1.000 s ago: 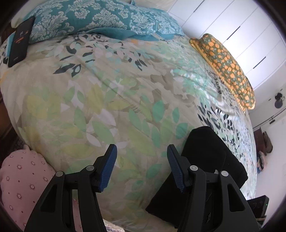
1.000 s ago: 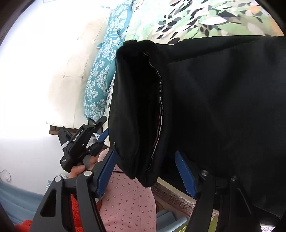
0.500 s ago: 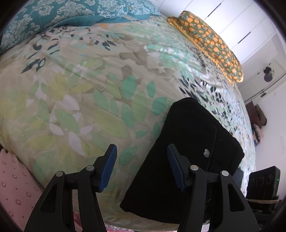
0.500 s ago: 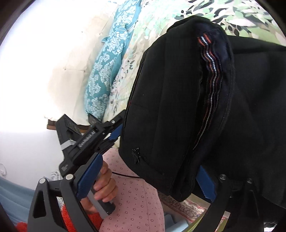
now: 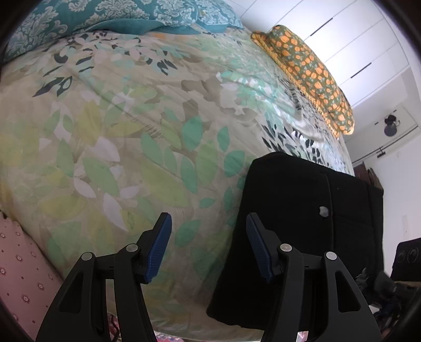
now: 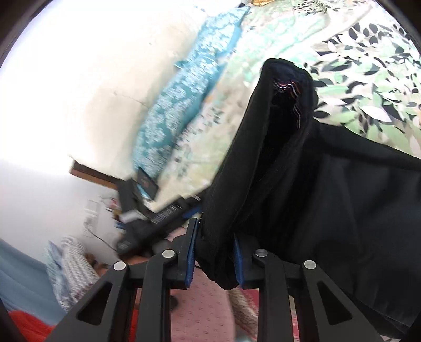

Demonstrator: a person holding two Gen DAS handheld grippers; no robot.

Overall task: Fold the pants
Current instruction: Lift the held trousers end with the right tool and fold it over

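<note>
The black pants (image 5: 302, 210) lie folded near the bed's front edge in the left wrist view. A small white speck sits on them. My left gripper (image 5: 208, 244) hovers open over the leafy bedspread (image 5: 118, 131), just left of the pants, with nothing between its blue pads. In the right wrist view my right gripper (image 6: 214, 259) is closing its jaws on a bunched edge of the pants (image 6: 315, 184). The fabric fills the gap between the pads and rises in a lifted fold with a striped inner band showing. The left gripper (image 6: 158, 218) appears blurred behind it.
Teal patterned pillows (image 5: 105, 15) lie at the head of the bed and an orange-dotted cushion (image 5: 310, 68) along the far side. White wardrobe doors (image 5: 342, 39) stand beyond. A pink dotted cloth (image 5: 21, 276) is at the bed's near corner. A dark phone (image 6: 147, 184) rests by the pillow.
The right gripper's jaws opened wide around the pants' edge, then closed on it and lifted it. The left gripper's view swung a little over the bed; its jaws stayed open.
</note>
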